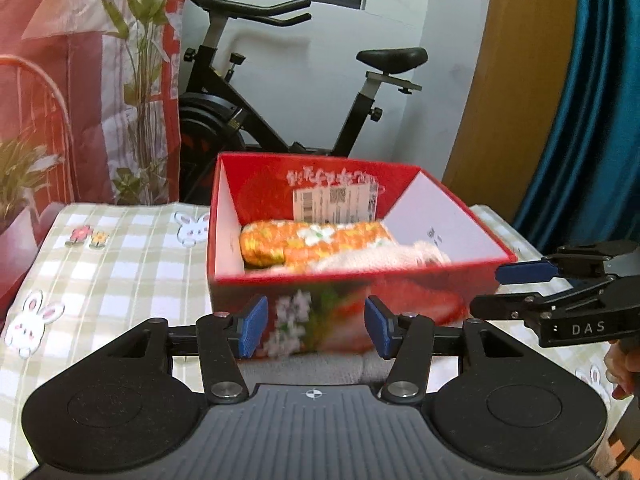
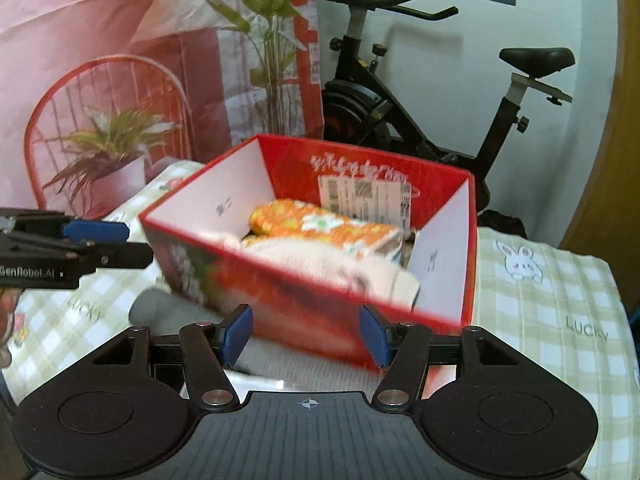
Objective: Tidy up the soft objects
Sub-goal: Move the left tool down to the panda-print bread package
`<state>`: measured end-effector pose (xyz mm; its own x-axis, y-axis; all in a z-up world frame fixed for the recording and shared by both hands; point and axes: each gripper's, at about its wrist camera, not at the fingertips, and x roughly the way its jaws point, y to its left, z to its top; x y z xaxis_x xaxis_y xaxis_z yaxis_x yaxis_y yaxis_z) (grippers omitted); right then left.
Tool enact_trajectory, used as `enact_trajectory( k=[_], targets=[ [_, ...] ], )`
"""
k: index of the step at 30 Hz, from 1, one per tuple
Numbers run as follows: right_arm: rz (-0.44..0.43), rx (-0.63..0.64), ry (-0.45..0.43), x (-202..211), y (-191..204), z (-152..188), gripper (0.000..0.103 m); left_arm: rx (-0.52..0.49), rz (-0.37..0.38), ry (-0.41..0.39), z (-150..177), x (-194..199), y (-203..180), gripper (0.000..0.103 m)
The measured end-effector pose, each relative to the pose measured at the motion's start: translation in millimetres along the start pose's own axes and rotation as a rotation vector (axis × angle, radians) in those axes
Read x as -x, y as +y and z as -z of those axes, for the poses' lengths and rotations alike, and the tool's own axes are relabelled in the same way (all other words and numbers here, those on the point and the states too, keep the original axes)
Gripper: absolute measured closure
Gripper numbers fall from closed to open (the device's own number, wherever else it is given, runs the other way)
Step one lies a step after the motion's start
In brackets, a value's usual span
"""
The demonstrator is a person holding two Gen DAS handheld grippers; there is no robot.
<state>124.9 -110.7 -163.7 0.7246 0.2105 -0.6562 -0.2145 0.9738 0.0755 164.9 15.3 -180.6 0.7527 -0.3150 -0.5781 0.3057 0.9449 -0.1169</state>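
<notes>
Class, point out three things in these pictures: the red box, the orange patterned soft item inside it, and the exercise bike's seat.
red box [image 1: 400, 300], left wrist view, front wall.
orange patterned soft item [image 1: 312, 242], left wrist view, top surface.
exercise bike's seat [image 2: 536, 60], right wrist view, saddle top.

Even, soft indoor light. Motion blur across red box [image 1: 400, 304] front; fisheye bending toward frame edges.

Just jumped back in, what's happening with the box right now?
The red box sits on the checked cloth with an orange patterned soft item and a cream one inside. The left gripper and right gripper are both open and empty, just short of the box's near wall.
</notes>
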Motion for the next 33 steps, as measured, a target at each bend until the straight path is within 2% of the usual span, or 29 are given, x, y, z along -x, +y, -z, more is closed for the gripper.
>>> enact_trajectory(
  k=[5, 9, 16, 23, 30, 33],
  targets=[
    [-0.001, -0.05, -0.051, 17.3, 9.1, 44.2, 0.047, 0.031, 0.017, 0.018, 33.1, 11.6, -2.9, 0.047],
    [-0.006, -0.063, -0.049, 26.7, 17.9, 75.8, 0.047, 0.077, 0.039, 0.056, 58.0, 16.4, -3.0, 0.047],
    [-0.013, -0.124, -0.067, 45.3, 23.2, 112.6, 0.047, 0.093, 0.078, 0.09, 83.6, 26.2, -7.6, 0.047],
    [-0.044, -0.106, -0.008, 45.6, 38.5, 136.5, 0.047, 0.073, 0.131, 0.136, 94.4, 19.9, -14.1, 0.048],
    [-0.083, -0.084, 0.05, 31.2, 49.4, 143.6, 0.047, 0.083, 0.165, 0.198, 106.9, 6.9, -15.3, 0.048],
    [-0.103, -0.062, 0.077, 25.3, 54.6, 146.0, 0.044, 0.096, 0.178, 0.215, 111.1, 2.6, -13.8, 0.048]
  ],
)
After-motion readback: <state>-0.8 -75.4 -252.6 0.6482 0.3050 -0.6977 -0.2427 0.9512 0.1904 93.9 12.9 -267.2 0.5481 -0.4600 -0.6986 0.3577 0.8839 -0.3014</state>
